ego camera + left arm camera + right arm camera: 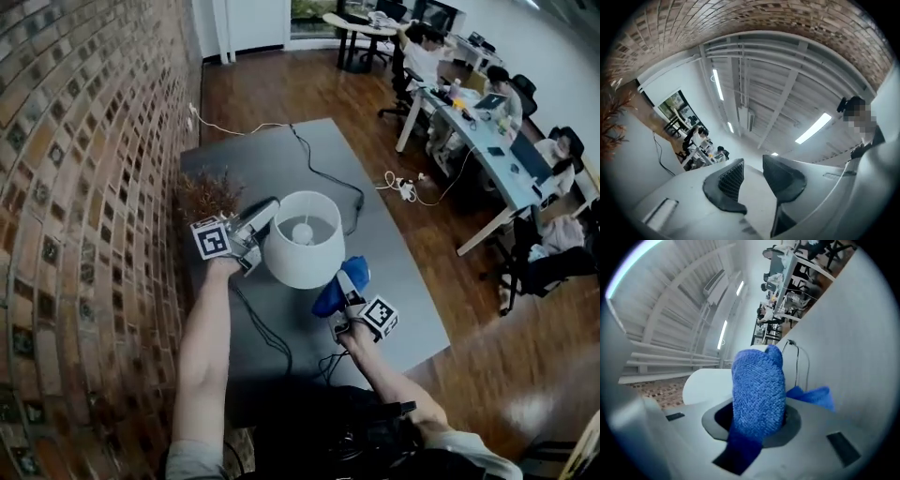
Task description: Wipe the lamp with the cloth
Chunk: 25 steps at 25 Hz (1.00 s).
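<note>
Lamp (302, 251) stands upright near the middle of a grey tabletop (403, 300), its white drum shade seen from above with the bulb (302, 232) showing inside. A black cord (323, 173) runs away from it across the tabletop toward the far edge.

At the shade's left side, the left tongs (265, 214) reach toward the upper rim. From the head view I cannot tell whether their tips touch the shade. The left gripper view shows the left tongs (753, 161) standing partly apart with nothing between the jaws, and only the ceiling beyond them.

On the lamp's right, the right tongs (345, 281) are clamped on a blue cloth (339, 286), which lies against or just beside the lower right of the shade. In the right gripper view the cloth (757, 390) rises in a thick fold out of the closed right tongs (757, 420), with a loose corner trailing to one side.

A brick wall (84, 187) borders the tabletop on the left, and a dried brown plant (208, 195) sits beside it, behind the left tongs. Across the wooden floor (309, 84), people sit at a long desk (487, 141) well apart from the lamp.
</note>
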Available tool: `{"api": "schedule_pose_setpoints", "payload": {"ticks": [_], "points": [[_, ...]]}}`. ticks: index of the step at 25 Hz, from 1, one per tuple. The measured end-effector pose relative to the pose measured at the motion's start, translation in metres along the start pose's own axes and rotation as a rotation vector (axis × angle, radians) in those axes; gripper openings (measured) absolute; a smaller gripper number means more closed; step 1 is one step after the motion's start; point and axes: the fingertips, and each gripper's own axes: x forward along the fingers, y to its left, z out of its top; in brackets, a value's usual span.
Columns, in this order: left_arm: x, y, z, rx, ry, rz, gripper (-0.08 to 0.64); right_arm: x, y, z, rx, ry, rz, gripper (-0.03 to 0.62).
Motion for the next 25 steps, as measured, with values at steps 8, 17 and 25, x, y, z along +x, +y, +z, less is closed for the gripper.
{"api": "schedule_pose_setpoints", "payload": {"ticks": [8,17,25], "points": [[-0.014,-0.064,-0.031,0.086,-0.104,0.105,0.11,0.056,-0.017,0.064,0.005,0.207,0.008,0.098],[-0.021,-0.14,-0.05,0.337,-0.035,0.075,0.106,0.115,0.022,0.075,-0.448,0.481,0.131,0.101],[0.031,-0.155,-0.037,0.745,0.307,0.003,0.112,0.01,0.124,0.115,-0.758,0.022,0.224,0.101]]}}
